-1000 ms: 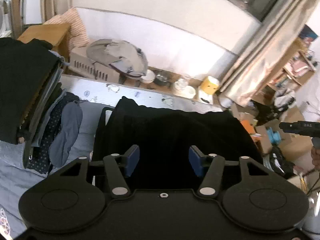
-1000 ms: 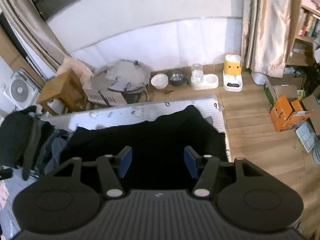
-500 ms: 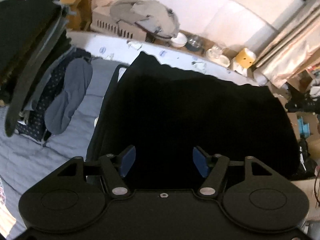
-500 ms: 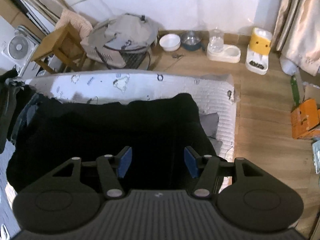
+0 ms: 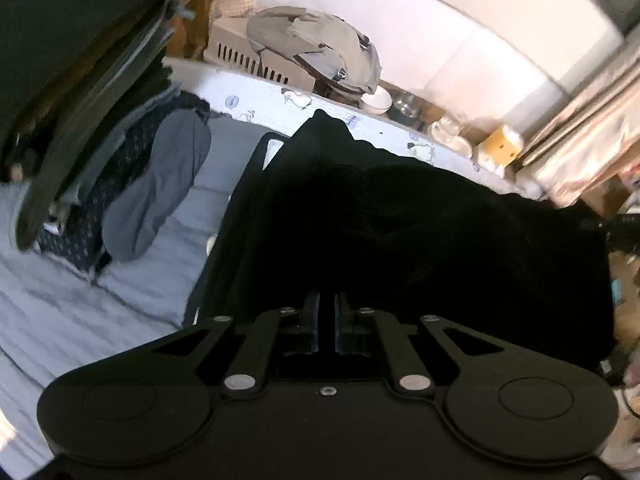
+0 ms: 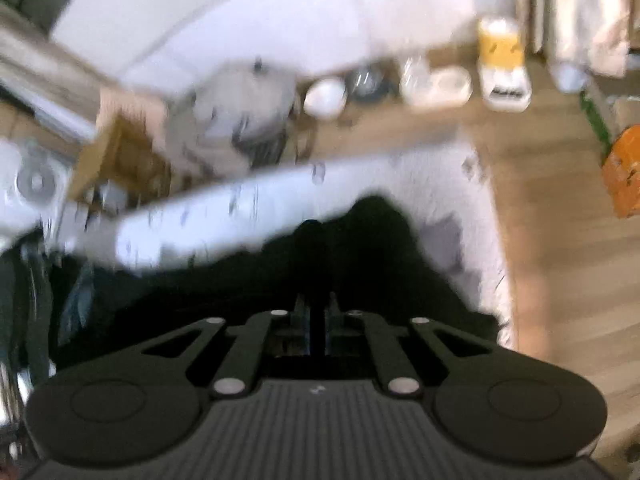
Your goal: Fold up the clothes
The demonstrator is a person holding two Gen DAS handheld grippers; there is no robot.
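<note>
a black garment (image 5: 420, 232) lies spread and rumpled on the bed, reaching ahead from both tongs, its near edge pinched between each closed pair.

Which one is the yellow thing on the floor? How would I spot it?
Look along the wooden floor by the white wall, past the end of the bed. In the row of pet bowls, the yellow feeder stands nearest the curtain, the only bright yellow, boxy one.

Garment (image 5: 420, 232) spread on bed (image 5: 72, 320), directly ahead of left gripper (image 5: 327, 320) and right gripper (image 6: 316, 320). Stack of folded clothes (image 5: 68, 60) left of garment, on bed. Backpack (image 5: 320, 52) on crate (image 5: 244, 52) behind bed. Bowls (image 5: 376, 102) on floor right of crate. Curtain (image 5: 592, 120) far right.
</note>
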